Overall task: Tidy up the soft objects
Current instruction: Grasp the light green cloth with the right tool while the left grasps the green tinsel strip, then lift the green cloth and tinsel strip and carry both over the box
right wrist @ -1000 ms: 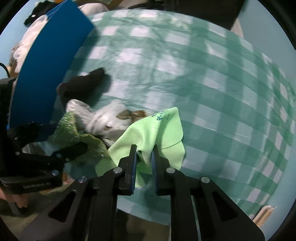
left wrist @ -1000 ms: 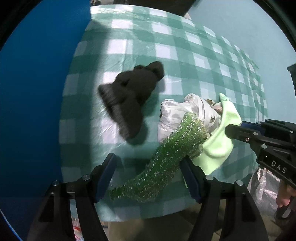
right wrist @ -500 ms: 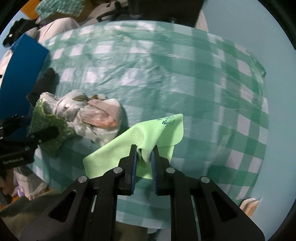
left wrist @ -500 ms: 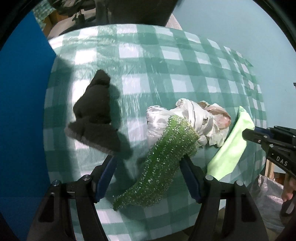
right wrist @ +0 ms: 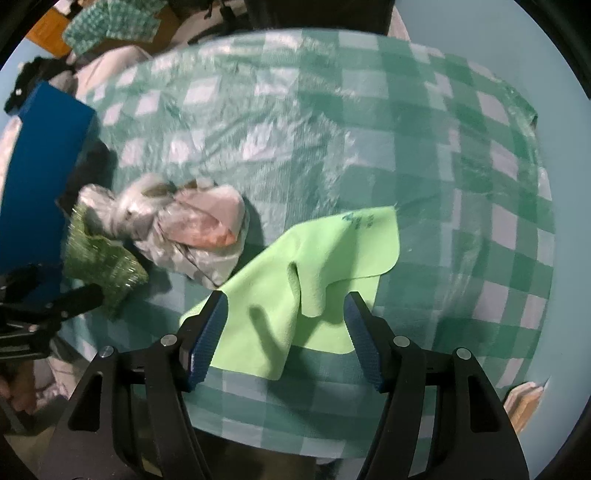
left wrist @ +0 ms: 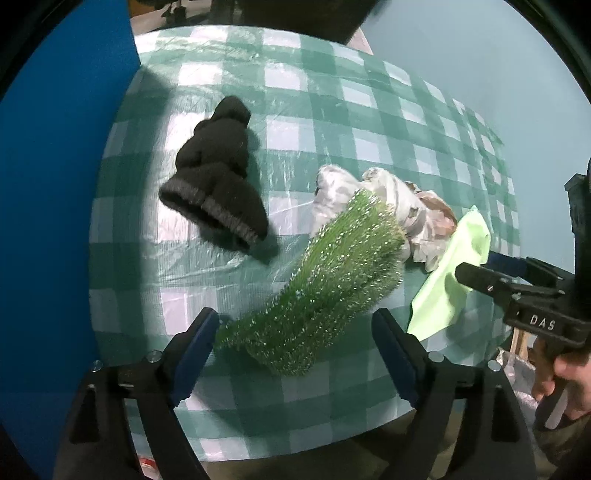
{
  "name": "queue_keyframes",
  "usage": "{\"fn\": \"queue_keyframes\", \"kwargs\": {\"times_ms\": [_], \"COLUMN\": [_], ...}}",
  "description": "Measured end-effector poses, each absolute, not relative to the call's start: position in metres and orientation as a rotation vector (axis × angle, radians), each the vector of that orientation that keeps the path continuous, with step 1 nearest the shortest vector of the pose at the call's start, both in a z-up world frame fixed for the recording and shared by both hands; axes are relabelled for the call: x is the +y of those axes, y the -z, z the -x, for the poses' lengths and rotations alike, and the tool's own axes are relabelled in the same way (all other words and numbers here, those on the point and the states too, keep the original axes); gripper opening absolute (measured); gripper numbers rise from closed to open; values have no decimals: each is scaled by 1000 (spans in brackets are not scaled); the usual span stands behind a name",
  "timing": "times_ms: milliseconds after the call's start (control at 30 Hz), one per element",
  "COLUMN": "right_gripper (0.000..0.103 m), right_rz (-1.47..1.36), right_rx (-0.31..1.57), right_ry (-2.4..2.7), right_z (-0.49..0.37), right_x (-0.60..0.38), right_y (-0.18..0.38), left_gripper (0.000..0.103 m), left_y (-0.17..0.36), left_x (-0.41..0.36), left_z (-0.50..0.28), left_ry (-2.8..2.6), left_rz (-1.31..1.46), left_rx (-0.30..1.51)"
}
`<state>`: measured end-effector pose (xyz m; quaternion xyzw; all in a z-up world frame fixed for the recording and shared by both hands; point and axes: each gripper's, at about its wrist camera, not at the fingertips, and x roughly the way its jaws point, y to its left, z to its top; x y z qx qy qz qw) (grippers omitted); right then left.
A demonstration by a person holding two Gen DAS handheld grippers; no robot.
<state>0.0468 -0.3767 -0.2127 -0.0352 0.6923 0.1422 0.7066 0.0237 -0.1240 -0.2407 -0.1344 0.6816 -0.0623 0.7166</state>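
Note:
A sparkly green fuzzy sock (left wrist: 325, 291) lies on the green checked tablecloth (left wrist: 303, 99). My left gripper (left wrist: 301, 343) straddles its near end, jaws opening, pads clear of it. A dark knitted sock (left wrist: 218, 173) lies to the left. A crumpled white patterned cloth (left wrist: 402, 206) sits behind the green sock. The light green cloth (right wrist: 314, 280) lies rumpled on the table between the opening jaws of my right gripper (right wrist: 286, 334), and neither pad touches it. The green sock (right wrist: 99, 258) and white cloth (right wrist: 184, 229) show at left in the right wrist view.
A blue panel (left wrist: 62, 206) stands along the table's left side. The table's near edge (left wrist: 295, 443) runs just under both grippers. A hand (left wrist: 569, 376) holds the right gripper at the far right. Clutter lies beyond the table's far left corner (right wrist: 107, 26).
My right gripper has let go of the light green cloth, which now lies loose on the table further right. My left gripper's jaws have spread wider around the green sock.

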Motion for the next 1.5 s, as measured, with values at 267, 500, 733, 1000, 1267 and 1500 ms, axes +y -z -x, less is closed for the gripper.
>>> {"fn": "queue_keyframes", "kwargs": {"times_ms": [267,500,733,1000,1267,1500], "right_gripper": [65,51,9,7,7,7], "right_rz": [171,238,210,167,146,126], "right_rx": [1523,1487,1466,1431,1385,1343], "right_ry": [-318,-305,-297,-318,-342,-363], "right_z": [-35,-22,-11,-14,-15,-19], "right_x": [-343,-329,-336,-353,-357,-360], "right_y": [227,227,218,198,167,143], "left_gripper": [86,52,14,12,12,12], "left_y": [250,245,239,215,187,168], "left_x": [-145,-155,-152,-144,-133,-126], "left_z": [-30,-28,-17,-8,-4,2], "left_ry": [135,120,168,182,177,167], "left_rz": [212,128,158,139,176,162], "left_rx": [1496,1460,1460,1407,1353,1324]}}
